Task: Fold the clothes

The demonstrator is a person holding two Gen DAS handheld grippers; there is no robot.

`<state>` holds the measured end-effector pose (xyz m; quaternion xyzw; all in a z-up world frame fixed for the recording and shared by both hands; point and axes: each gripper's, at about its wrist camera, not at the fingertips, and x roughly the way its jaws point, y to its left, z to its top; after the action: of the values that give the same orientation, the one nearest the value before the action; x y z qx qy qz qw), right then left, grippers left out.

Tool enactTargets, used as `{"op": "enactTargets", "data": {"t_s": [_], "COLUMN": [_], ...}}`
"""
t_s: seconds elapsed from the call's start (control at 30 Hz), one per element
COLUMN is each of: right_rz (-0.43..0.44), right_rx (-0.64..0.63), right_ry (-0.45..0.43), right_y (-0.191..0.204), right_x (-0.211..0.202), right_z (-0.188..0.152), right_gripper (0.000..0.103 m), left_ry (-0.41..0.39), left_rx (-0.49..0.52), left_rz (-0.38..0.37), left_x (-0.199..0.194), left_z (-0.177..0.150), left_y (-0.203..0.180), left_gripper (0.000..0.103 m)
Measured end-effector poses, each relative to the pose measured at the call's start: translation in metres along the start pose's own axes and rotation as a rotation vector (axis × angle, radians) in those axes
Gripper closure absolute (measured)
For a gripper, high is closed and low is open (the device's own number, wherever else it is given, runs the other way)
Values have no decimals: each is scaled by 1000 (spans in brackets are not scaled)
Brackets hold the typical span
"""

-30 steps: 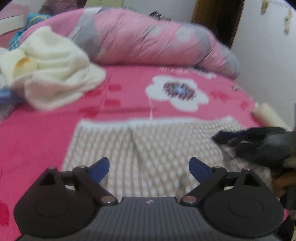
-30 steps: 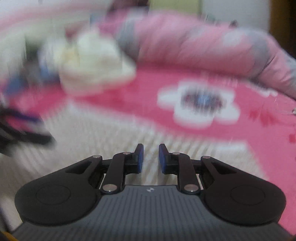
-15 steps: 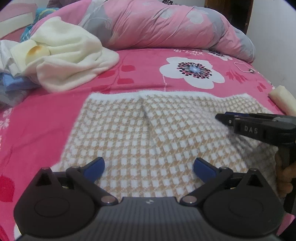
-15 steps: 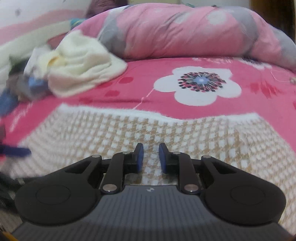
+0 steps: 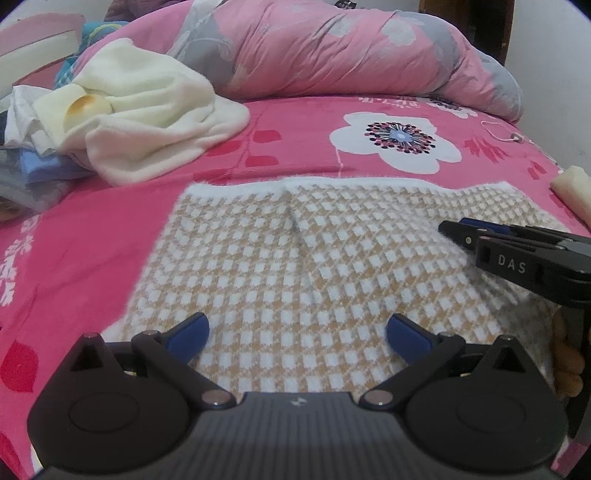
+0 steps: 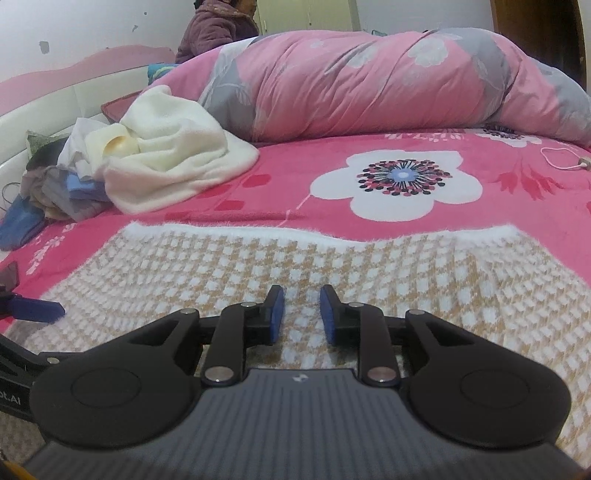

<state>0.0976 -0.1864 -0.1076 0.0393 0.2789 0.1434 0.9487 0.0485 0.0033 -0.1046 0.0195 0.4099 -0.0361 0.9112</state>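
Observation:
A tan-and-white checked knit garment (image 5: 295, 266) lies flat on the pink floral bedspread (image 5: 295, 147), with a white fuzzy far edge and a crease down its middle. My left gripper (image 5: 297, 338) hovers wide open and empty over its near edge. My right gripper (image 6: 302, 314) is over the same garment (image 6: 332, 266), its jaws a narrow gap apart with nothing between them. The right gripper also shows at the right of the left wrist view (image 5: 517, 251). One left fingertip shows at the left of the right wrist view (image 6: 33, 308).
A heap of clothes topped by a cream fleece (image 5: 140, 122) sits at the far left. A rolled pink and grey duvet (image 5: 351, 48) lies along the back. A white cable (image 6: 561, 158) lies at far right. A person (image 6: 218, 26) sits behind the bed.
Both views have sharpened as the grippers settled lower over the garment. The right gripper has drifted slightly right in the left wrist view. Jaw openings are unchanged.

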Motion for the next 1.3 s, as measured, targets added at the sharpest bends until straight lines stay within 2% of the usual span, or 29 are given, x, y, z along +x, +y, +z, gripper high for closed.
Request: {"op": "enactTargets", "data": {"t_s": [0.3, 0.43, 0.5, 0.53, 0.57, 0.6, 0.63, 0.7, 0.87, 1.07, 1.13, 1.3], "right_rz": [-32, -18, 25, 50, 98, 152, 183, 245, 206, 225, 224, 106], "right_rx": [-1, 2, 18, 28, 39, 44, 34, 13, -25, 4, 38, 139], "right_ry": [-41, -58, -64, -66, -66, -64, -61, -55, -39, -43, -51, -140], "right_y": [5, 5, 3, 1, -2, -2, -1, 1, 11, 5, 0, -21], "right_x": [-3, -5, -6, -6, -6, -6, -6, -6, -5, -8, -16, -65], "right_z": [-6, -8, -8, -8, -8, -8, -9, -10, -9, -9, -7, -5], "right_gripper": [76, 67, 57, 46, 26, 11, 1, 1, 1, 1, 1, 5], "left_ry": [-3, 1, 3, 3, 4, 3, 3, 1, -9, -76, -105, -191], "left_rx": [0, -6, -8, -8, -9, -9, -9, -9, -15, -22, -23, -71], "left_rz": [24, 36, 42, 46, 48, 49, 51, 53, 59, 46, 23, -92], "left_x": [-1, -1, -2, -2, -2, -2, -2, -3, -3, -6, -9, -26], "left_z": [-2, -3, -3, -3, -4, -4, -4, -5, -7, -17, -22, -30], "left_y": [-4, -6, -7, -7, -7, -7, -8, -8, -9, -6, -2, 19], "left_gripper": [0, 0, 0, 0, 0, 0, 0, 0, 0, 0, 0, 0]}}
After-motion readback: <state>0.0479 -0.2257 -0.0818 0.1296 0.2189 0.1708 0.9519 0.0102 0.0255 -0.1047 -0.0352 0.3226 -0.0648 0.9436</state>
